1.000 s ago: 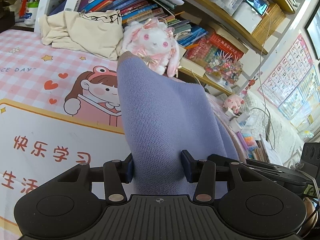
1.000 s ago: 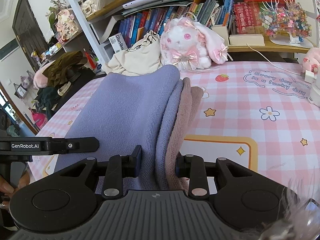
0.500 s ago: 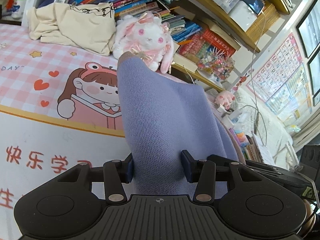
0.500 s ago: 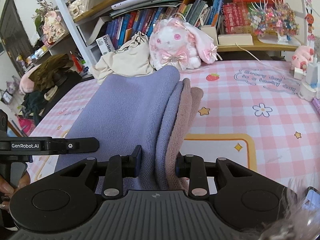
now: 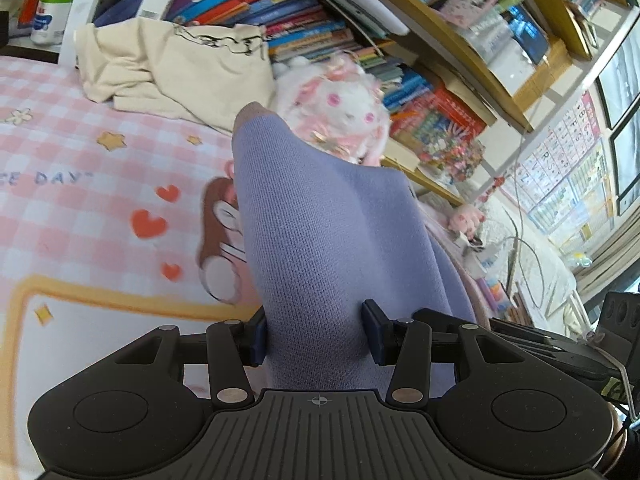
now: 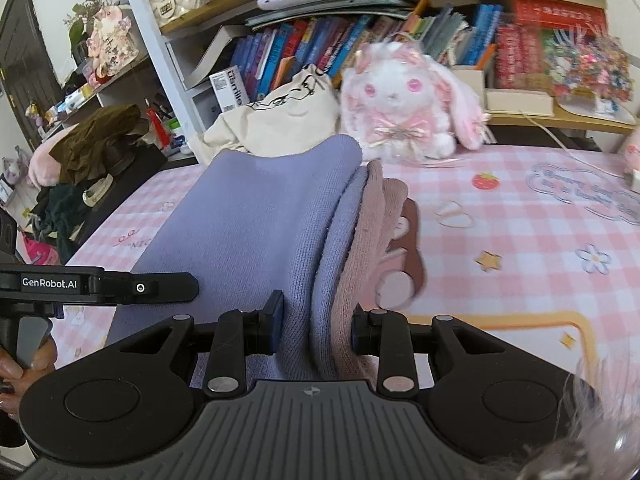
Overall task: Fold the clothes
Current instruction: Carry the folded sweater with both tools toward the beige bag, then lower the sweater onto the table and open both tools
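Observation:
A folded lavender knit sweater with a dusty-pink inner layer is held up above the pink checked table mat. My left gripper is shut on one end of the fold. My right gripper is shut on the other end, clamping the lavender sweater and its pink layers together. The left gripper's body shows at the left of the right wrist view. The sweater hides the mat beneath it.
A cream cloth bag and a white-and-pink plush rabbit sit at the back of the table against a bookshelf. Dark clothes are piled to the left. A cable and small pink toy lie at the right.
Both grippers have carried the folded sweater forward toward the bookshelf; the rabbit and cream bag look closer. Both grips stay the same.

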{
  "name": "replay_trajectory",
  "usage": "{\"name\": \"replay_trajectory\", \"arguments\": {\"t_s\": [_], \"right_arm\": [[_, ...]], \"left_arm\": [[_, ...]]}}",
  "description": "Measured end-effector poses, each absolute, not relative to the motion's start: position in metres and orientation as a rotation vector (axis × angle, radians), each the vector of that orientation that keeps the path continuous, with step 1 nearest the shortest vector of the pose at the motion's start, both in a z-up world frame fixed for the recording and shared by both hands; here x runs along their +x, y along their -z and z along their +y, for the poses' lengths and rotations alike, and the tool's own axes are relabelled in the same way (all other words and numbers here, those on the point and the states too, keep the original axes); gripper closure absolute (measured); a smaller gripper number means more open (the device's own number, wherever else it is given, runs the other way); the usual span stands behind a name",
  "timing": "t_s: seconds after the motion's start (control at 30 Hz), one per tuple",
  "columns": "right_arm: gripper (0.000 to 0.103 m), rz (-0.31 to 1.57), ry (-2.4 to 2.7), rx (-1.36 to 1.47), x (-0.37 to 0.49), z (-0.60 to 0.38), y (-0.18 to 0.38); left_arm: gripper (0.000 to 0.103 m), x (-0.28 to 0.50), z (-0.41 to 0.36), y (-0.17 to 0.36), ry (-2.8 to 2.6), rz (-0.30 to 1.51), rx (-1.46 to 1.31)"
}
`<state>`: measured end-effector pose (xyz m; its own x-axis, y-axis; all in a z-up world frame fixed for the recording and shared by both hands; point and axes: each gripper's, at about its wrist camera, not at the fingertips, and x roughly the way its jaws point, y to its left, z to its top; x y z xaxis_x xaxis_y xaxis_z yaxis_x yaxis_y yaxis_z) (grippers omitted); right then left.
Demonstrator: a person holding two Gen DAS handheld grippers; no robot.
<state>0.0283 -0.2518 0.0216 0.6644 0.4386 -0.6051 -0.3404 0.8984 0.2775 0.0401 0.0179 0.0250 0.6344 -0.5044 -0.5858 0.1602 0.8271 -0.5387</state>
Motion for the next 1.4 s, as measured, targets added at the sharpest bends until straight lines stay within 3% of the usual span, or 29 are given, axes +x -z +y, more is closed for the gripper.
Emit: {"name": "replay_trajectory", "arguments": {"t_s": [0.73, 1.07, 1.27, 1.4], "right_arm": [[0.074, 0.803, -0.355, 0.226, 0.179, -0.175, 0.024], [0.069, 0.831, -0.317, 0.306, 0.209, -0.173, 0.031], [0.061, 0.84, -0.312, 0.342, 0.209, -0.179, 0.034], [0.039, 0.83, -0.301, 0.346, 0.202, -0.183, 0.028]], "left_arm": [[0.058, 0.193, 0.105, 0.027, 0.418, 0.902, -0.503], [0.056, 0.215, 0.113, 0.033, 0.4, 0.913, -0.533], [0.05, 0.216, 0.109, 0.031, 0.366, 0.916, -0.512], [0.047, 0.206, 0.104, 0.02, 0.333, 0.897, -0.453]]}}
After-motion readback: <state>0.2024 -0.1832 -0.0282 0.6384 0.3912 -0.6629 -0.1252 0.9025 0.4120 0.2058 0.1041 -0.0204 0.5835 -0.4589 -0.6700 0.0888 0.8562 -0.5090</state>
